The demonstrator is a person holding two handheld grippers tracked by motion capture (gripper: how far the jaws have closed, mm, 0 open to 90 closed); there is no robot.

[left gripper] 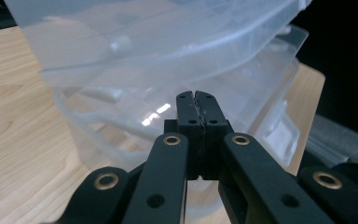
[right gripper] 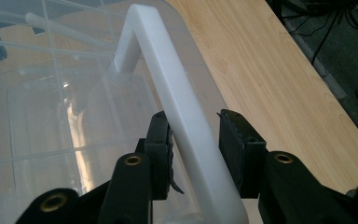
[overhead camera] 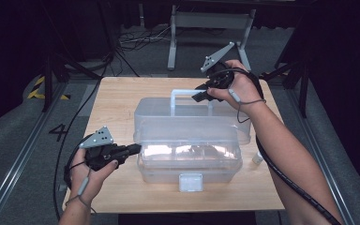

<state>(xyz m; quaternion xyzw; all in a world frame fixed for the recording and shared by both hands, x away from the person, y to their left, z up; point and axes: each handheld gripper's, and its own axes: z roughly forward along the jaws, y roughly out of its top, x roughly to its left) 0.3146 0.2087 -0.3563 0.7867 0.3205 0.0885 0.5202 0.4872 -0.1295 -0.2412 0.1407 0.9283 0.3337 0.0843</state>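
Box (overhead camera: 187, 164): clear plastic, with compartments, standing on the table (overhead camera: 122, 98) toward its front edge, midway between the left and right edges. A clasp (overhead camera: 191, 182) sits on its front wall.

Lid (overhead camera: 192, 123): clear plastic, raised off the box at the front and tilted back toward the far edge. It carries a white handle (overhead camera: 190, 93) on top.

Left gripper (overhead camera: 136, 149): at the box's left end, jaws pressed together with nothing visible between them. In the left gripper view the tips (left gripper: 199, 100) lie at the gap between lid and box rim; whether they touch the plastic cannot be told.

Right gripper (overhead camera: 201, 96): at the handle, jaws at a middling spread on either side of the white bar (right gripper: 186, 130). One pad seems to touch the bar and the other stands clear, so it is not clamped.

Small white bottle (overhead camera: 258, 157): on the table just beside the box's right end.

Handling, as judged:
- Light and hollow; thin walls, likely to flex and to slide on the smooth wood if pushed sideways.
- Surfaces glossy, so slippery under hard pads.
- The lid hinge and the clasp look the most fragile points.
- Best hold is the handle bar, which is thick, stiff and fits between the jaws.
- The left end wall serves for steadying the box.
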